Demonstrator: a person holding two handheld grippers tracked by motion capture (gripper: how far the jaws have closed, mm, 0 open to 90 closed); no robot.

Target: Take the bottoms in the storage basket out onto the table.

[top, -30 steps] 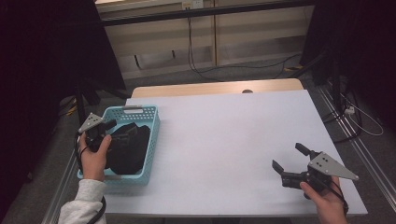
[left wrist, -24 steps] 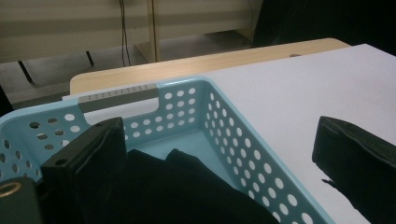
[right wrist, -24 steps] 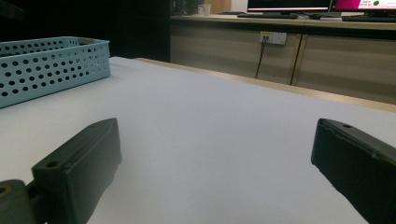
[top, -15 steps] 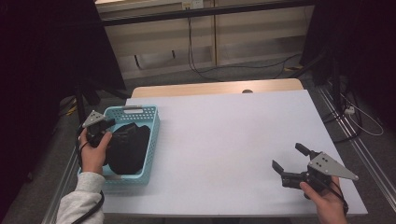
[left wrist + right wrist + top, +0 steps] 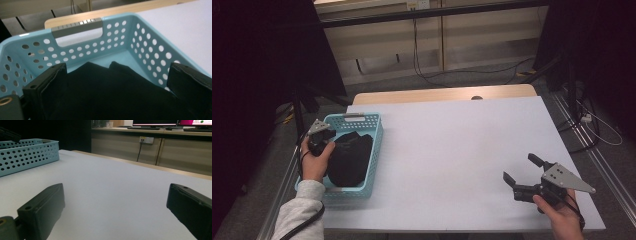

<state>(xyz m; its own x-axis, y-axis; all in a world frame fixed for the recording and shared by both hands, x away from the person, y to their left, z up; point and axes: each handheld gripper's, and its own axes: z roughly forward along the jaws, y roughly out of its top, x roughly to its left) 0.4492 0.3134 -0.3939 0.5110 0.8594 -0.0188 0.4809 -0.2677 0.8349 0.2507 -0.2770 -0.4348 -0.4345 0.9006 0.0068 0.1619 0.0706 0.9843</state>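
A light blue perforated basket (image 5: 377, 141) stands at the table's left edge, with a crumpled black cloth (image 5: 349, 158) inside. My left gripper (image 5: 328, 141) hovers at the basket's left rim, pointing in over the cloth. In the left gripper view that left gripper (image 5: 117, 82) is open, its jaws wide apart just above the black cloth (image 5: 117, 97), with the basket's grey-handled far wall (image 5: 77, 25) ahead. My right gripper (image 5: 522, 169) is held open low over the white table (image 5: 452, 150) near its front right corner. The right gripper view shows the right gripper (image 5: 115, 205) with nothing between its jaws.
A strip of wooden tabletop (image 5: 442, 93) borders the white surface at the back. Cables (image 5: 427, 75) lie on the floor beyond, and metal rails (image 5: 602, 165) run along the right side. The basket (image 5: 27, 155) appears far left in the right gripper view.
My left gripper has shifted slightly along the basket's left rim, staying over the cloth. The right gripper has not moved.
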